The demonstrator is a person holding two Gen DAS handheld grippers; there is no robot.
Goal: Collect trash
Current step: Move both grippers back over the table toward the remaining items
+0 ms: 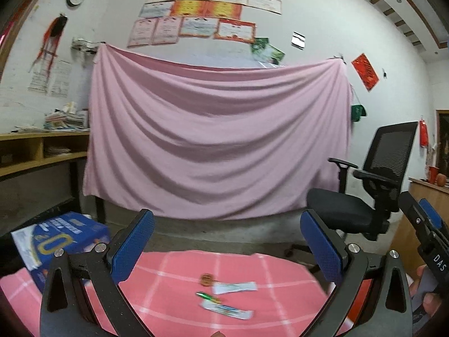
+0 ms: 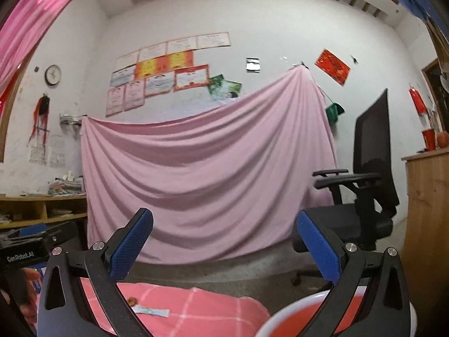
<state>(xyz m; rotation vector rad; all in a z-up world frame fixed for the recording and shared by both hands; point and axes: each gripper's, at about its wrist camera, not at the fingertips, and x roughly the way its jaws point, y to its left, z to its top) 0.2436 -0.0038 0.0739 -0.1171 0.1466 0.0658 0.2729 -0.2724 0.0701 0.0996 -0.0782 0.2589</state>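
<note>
Both hand-held grippers are held level above the worktop [image 1: 174, 269], which is covered by a pink checked cloth. Left hand-held gripper [image 1: 227, 248]: jaws wide apart, nothing between the pads. Right hand-held gripper [image 2: 224, 248]: jaws wide apart, empty. Trash is seen on the cloth: a white wrapper [image 1: 234, 287], a green wrapper [image 1: 206, 296], a long printed wrapper [image 1: 226, 309] and a small brown piece [image 1: 207, 279], close together. A red basin [image 2: 322, 316] with a white rim lies under the right gripper, judged the likely bin. Next pick is best made tilted down, pads straddling one flat wrapper, cloth not pinched
</note>
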